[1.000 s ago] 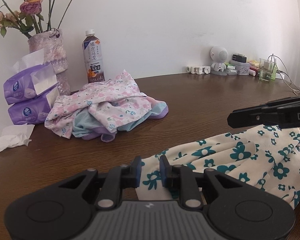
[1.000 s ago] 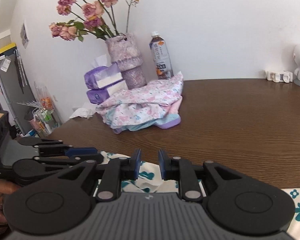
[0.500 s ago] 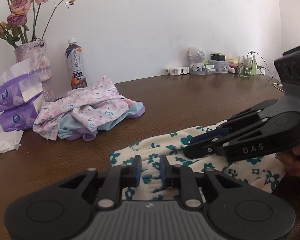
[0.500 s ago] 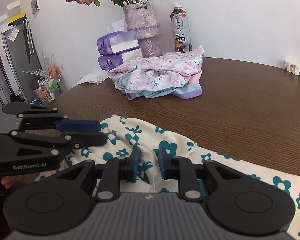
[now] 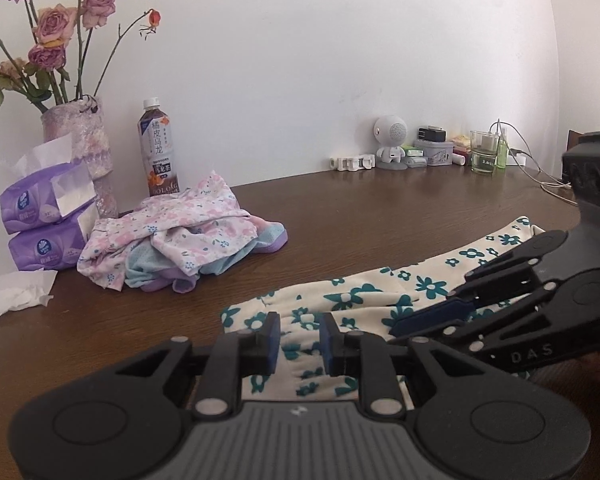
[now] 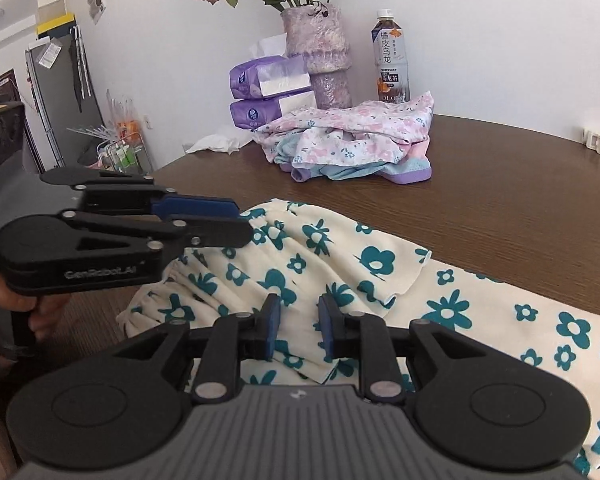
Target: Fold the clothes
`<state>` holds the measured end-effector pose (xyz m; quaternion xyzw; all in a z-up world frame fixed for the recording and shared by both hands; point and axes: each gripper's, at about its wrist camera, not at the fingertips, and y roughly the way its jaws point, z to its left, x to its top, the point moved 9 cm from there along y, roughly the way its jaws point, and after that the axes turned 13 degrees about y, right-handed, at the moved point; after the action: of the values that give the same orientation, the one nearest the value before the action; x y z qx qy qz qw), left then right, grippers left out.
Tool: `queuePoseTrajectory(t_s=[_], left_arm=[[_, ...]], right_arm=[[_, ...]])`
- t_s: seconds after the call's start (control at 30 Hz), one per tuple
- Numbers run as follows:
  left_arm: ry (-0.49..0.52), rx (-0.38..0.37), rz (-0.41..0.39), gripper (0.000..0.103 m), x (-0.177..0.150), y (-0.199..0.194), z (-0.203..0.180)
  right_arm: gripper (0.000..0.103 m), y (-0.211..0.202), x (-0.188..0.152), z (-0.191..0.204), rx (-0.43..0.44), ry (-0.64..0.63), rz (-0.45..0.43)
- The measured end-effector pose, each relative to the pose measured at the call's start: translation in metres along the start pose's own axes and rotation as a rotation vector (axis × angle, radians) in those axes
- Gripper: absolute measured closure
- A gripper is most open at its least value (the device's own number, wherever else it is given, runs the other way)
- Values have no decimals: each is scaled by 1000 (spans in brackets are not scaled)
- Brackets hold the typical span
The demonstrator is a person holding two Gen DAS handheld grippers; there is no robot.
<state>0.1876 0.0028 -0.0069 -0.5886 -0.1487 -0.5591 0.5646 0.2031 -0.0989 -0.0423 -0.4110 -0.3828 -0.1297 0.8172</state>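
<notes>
Folding floral garment (image 6: pixel 340 264) near clothes pile (image 6: pixel 348 140): both grippers, left (image 5: pixel 299 342) & right (image 6: pixel 299 326), narrowly apart, grip unclear; next needs firm pinch.

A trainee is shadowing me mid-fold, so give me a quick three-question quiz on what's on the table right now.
1. True or false: the bottle stands upright behind the pile of clothes.
2. What colour are the flowers on the cream garment? A red, B teal, C yellow.
3. How many purple tissue packs are stacked beside the vase?
Key: 1 true; 2 B; 3 two.
</notes>
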Motion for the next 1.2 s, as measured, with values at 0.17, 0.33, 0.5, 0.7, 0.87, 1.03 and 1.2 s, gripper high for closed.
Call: queuePoseTrajectory(t_s=[0.17, 0.33, 0.5, 0.7, 0.87, 1.03, 1.2], left_arm=[[18, 12, 46, 84, -17, 5, -8], [13, 13, 41, 84, -17, 5, -7], [3, 42, 6, 82, -9, -8, -8], [28, 56, 44, 83, -16, -4, -17], [30, 58, 63, 83, -20, 0, -18], [-17, 53, 49, 78, -12, -14, -15], [-35, 42, 42, 77, -11, -35, -19]], right_arm=[[81, 0, 0, 0, 3, 1, -1], [81, -12, 4, 7, 22, -4, -33], [81, -8, -7, 4, 5, -9, 1], [81, -7, -8, 5, 6, -18, -4], [75, -21, -2, 5, 3, -11, -50], [74, -28, -7, 2, -9, -2, -40], [74, -19, -16, 2, -29, -29, -11]])
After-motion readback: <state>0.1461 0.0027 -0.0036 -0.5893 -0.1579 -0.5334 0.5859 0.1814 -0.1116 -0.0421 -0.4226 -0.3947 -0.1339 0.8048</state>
